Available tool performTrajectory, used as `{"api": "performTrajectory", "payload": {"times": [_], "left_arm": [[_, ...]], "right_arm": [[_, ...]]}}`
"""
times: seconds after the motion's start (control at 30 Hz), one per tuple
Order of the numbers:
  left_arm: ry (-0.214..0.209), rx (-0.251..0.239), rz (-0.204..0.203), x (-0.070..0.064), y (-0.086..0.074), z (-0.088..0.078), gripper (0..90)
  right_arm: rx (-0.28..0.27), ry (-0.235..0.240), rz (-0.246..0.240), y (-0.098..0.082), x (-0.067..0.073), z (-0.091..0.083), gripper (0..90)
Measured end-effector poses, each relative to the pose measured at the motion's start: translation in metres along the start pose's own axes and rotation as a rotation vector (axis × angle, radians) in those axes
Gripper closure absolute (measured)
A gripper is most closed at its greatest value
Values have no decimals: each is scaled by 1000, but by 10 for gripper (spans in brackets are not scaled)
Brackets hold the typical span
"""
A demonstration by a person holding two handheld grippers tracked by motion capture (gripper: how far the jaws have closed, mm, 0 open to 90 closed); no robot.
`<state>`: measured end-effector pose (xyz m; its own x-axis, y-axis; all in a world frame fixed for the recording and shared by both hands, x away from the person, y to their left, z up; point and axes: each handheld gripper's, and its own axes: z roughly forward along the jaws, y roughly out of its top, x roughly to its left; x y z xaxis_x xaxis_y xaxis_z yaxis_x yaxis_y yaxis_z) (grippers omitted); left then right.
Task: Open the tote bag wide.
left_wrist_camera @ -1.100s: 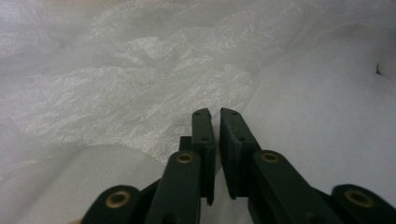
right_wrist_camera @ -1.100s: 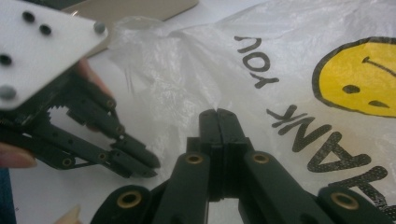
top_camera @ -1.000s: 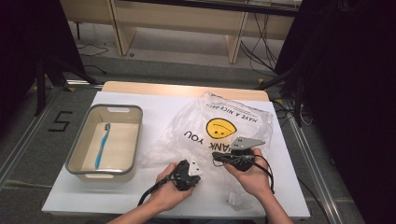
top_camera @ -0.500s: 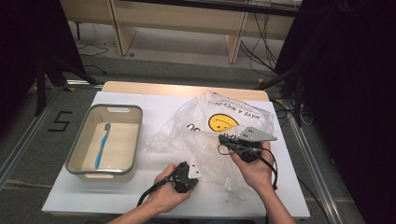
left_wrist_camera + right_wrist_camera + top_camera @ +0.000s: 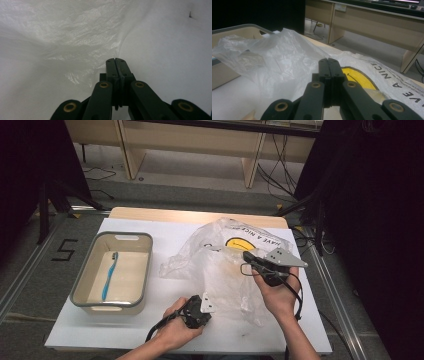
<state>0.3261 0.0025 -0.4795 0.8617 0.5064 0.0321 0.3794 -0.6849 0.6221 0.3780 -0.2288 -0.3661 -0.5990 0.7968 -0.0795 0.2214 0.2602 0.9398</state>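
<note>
table (image 5: 125,330): white top, tray (image 5: 82,287) w/ blue toothbrush (image 5: 109,275) at left | plastic bag (image 5: 220,270): crumpled mid-right, smiley up | right gripper (image 5: 246,255): pressed together, pinching film, raised | left gripper (image 5: 115,60): pressed together on bag edge | tip: pull apart slowly, film tears easily

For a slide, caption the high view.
Two shut grippers at a clear plastic bag; toothbrush in tray.

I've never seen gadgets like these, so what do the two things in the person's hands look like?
Both are black hand-held tongs. The left tongs are a chunky black body bearing a small pale plate, with a black cable trailing off. The right tongs carry a grey three-cornered plate on top and a looping black cable. Up close, each has two slim black jaws on linked arms with brass-coloured pivots. The forearms are bare, with no sleeves.
</note>
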Motion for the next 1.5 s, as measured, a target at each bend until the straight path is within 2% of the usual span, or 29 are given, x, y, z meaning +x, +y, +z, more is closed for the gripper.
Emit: {"api": "performTrajectory", "payload": {"times": [0.17, 0.23, 0.33, 0.4, 0.6, 0.73, 0.9, 1.17, 1.4, 1.5], "left_arm": [[-4, 0, 5, 1, -1, -1, 894], [7, -5, 13, 2, -2, -2, 871], [2, -36, 5, 2, -2, -7, 787], [2, -61, 16, 2, -2, -11, 711], [42, -128, 18, 0, -1, -22, 454], [54, -153, 19, -2, 0, -32, 326], [66, -169, 20, -4, -4, -43, 218], [105, -223, 8, 4, -11, -60, 172], [145, -277, -32, 13, -21, -72, 178], [162, -284, -46, 16, -27, -76, 181]], "right_arm": [[-2, -7, 4, 0, -2, 1, 900], [-1, -3, 0, -2, -1, 2, 900], [1, 1, 0, -3, -1, 2, 900], [1, 4, 1, -3, -1, 2, 900], [3, 6, 0, -3, 0, 2, 900], [3, 7, 0, -3, 0, 2, 900], [-2, 5, 0, -3, -1, 2, 900], [0, 6, 0, -4, -1, 2, 900], [2, 7, 1, -6, 0, 3, 900], [-3, 4, 6, -6, -1, 2, 900]]}}
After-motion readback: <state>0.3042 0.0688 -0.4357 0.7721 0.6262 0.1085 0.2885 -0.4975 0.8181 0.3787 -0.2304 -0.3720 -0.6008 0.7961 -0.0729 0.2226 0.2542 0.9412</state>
